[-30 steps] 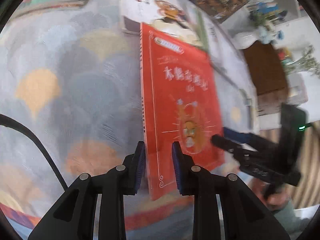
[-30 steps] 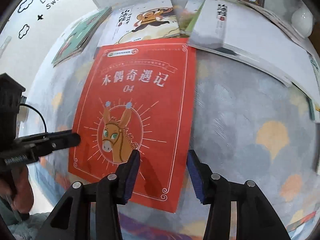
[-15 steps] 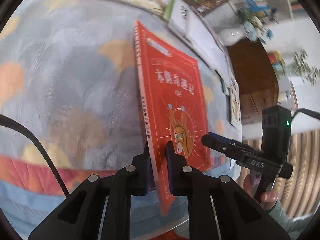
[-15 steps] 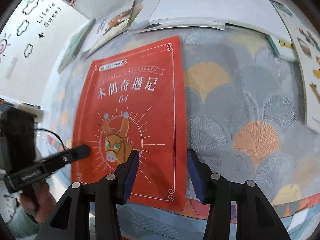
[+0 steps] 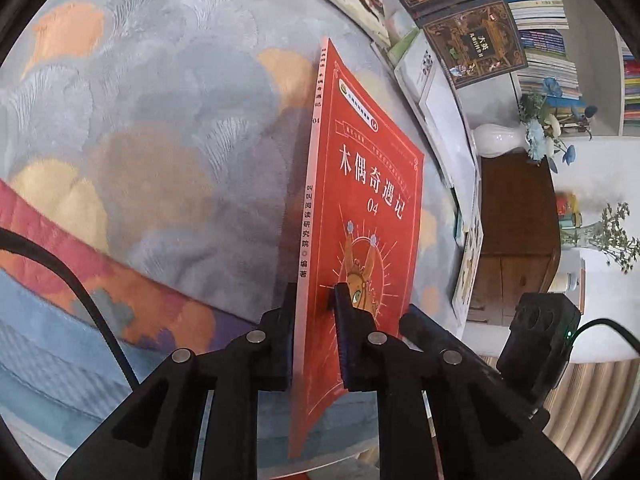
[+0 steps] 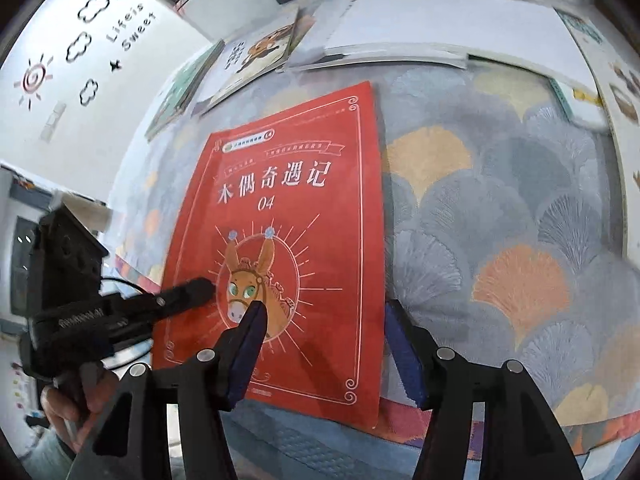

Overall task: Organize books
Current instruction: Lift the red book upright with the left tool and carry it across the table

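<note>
A thin red book [image 5: 372, 200] with a donkey on its cover is clamped at its spine edge in my left gripper [image 5: 314, 300], lifted and tilted above the patterned cloth. In the right wrist view the red book [image 6: 288, 216] fills the middle, with the left gripper's finger [image 6: 176, 294] on its cover. My right gripper [image 6: 320, 320] is open and empty, hovering over the book's lower right corner. The right gripper also shows in the left wrist view [image 5: 440, 340], beside the book.
Several books lie along the far side of the cloth [image 6: 520, 208]: a white book [image 6: 400, 28], a cartoon book [image 6: 260, 52], a green book [image 6: 180, 88]. Dark framed covers [image 5: 476, 44], a bookshelf [image 5: 548, 20], a white vase [image 5: 500, 140] and a wooden cabinet [image 5: 516, 216] stand to the right.
My left gripper closed on the red book's spine edge and raised it off the cloth. The right gripper stayed open near the book's lower corner.
</note>
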Demonstrator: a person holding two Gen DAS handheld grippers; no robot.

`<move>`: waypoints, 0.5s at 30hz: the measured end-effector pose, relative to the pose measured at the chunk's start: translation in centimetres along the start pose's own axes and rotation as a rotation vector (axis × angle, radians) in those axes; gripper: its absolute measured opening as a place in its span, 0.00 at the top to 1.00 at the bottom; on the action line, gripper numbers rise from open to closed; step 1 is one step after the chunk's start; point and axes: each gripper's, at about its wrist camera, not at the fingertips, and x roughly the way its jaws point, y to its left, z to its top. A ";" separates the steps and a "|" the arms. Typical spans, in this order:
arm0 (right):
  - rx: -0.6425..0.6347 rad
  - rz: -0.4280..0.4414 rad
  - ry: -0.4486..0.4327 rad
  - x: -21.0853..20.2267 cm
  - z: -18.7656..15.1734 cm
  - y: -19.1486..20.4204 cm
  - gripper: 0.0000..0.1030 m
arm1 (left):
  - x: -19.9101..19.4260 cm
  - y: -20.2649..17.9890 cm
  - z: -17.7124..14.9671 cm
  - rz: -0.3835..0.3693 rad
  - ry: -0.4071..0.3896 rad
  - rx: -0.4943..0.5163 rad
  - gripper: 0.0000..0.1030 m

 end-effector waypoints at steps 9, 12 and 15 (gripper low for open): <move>0.032 0.074 0.004 -0.3 -0.1 -1.0 0.40 | 1.0 -1.7 -2.2 0.031 0.022 0.000 0.88; 0.074 0.119 0.039 -0.4 0.2 -1.8 0.37 | 0.4 -1.2 -2.1 -0.100 0.035 -0.093 0.89; 0.205 0.258 0.087 -0.5 0.1 -4.2 0.36 | 0.0 -0.9 -1.6 -0.232 0.068 -0.192 0.89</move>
